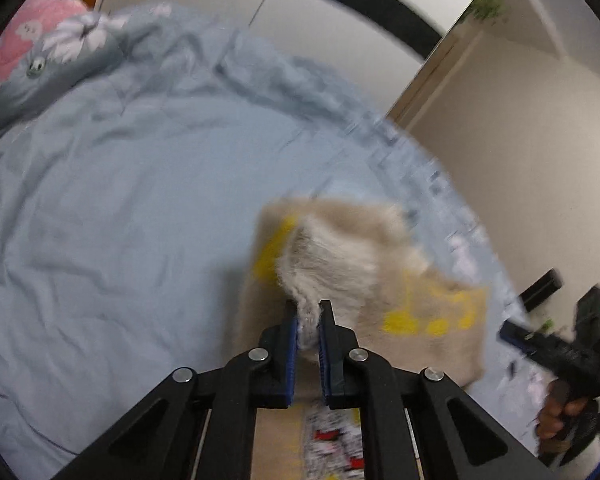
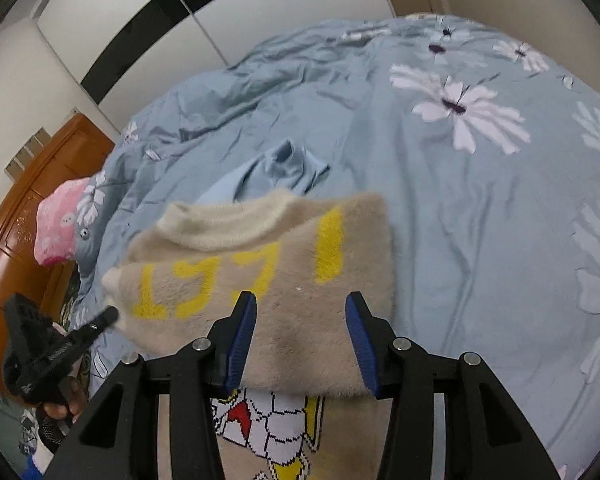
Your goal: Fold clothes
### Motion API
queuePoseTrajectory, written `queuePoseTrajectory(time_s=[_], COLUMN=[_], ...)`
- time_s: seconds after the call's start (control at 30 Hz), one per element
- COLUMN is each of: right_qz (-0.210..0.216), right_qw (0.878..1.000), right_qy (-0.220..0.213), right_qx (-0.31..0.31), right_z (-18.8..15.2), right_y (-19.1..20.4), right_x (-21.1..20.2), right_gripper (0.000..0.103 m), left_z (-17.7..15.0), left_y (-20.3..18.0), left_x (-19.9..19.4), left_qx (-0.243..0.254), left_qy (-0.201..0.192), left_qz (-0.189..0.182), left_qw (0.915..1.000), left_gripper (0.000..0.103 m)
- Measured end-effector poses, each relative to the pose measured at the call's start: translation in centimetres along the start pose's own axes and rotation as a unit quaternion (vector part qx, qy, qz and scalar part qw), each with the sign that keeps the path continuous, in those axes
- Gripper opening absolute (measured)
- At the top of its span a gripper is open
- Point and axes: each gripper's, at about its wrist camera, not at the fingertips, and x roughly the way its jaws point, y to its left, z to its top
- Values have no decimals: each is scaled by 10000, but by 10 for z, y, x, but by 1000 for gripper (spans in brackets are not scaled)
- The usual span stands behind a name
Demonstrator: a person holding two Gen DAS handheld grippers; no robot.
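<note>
Pinching a fuzzy fold of the beige sweater (image 1: 340, 264) between its blue pads, my left hand-held gripper (image 1: 308, 312) is nearly closed and has the fabric lifted above the bed (image 1: 120, 200). That view is blurred, so I cannot tell which edge of the garment it grips. My right hand-held gripper (image 2: 300, 300) stands wide open, holding nothing, its fingers straddling the folded upper part of the sweater (image 2: 260, 280), which lies directly ahead of and beneath them on the blue floral duvet (image 2: 480, 180). Yellow numerals face up on the fold. A pink pillow (image 2: 58, 224) sits near the wooden headboard (image 2: 24, 216).
</note>
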Motion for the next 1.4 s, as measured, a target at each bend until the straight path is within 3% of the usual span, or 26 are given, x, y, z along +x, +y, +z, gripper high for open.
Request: queuePoseTrajectory(time_s=[0.37,0.53,0.7,0.8,0.97,1.07,1.17,1.3,1.4], right_qz=[-307,-350,-145,-46,-64,9,122,262,374], right_qw=[9982,9971,9964,9927,9826,9750,9690,9644,9639], right_qy=[233,334,285,444,976,1264,1348,1349,1400], right_qx=[460,595,789,1121,1579,1829,2067,2258,2232], right_z=[-2,0,-19,-55,-121,-144,-159,-171,-176], right_y=[-32,-33,-29,-35,-51,-56,-57,-55,-54], right_x=[40,36,2,-17,-33,-34,-34,-38,-45], right_gripper=[49,49,49,49,49,49,49,49,50], left_z=[-9,-5,-12,-27,-58,-75,-89,-107,-118], left_y=[9,9,15,26,47,54,57,55,55], left_x=[32,31,-4,-17,-11,-4,0,3,-2], left_qx=[-117,-188,-201,-351,-780,-1056,-1276,-1487,-1566], left_qy=[280,458,504,824,1803,2150,2429,2930,3101], left_qz=[246,102,-162,-195,-215,-277,-407,-786,-799], left_qw=[9992,9987,9984,9958,9803,9705,9608,9412,9343], left_gripper=[14,17,56,65,66,66,66,66,66])
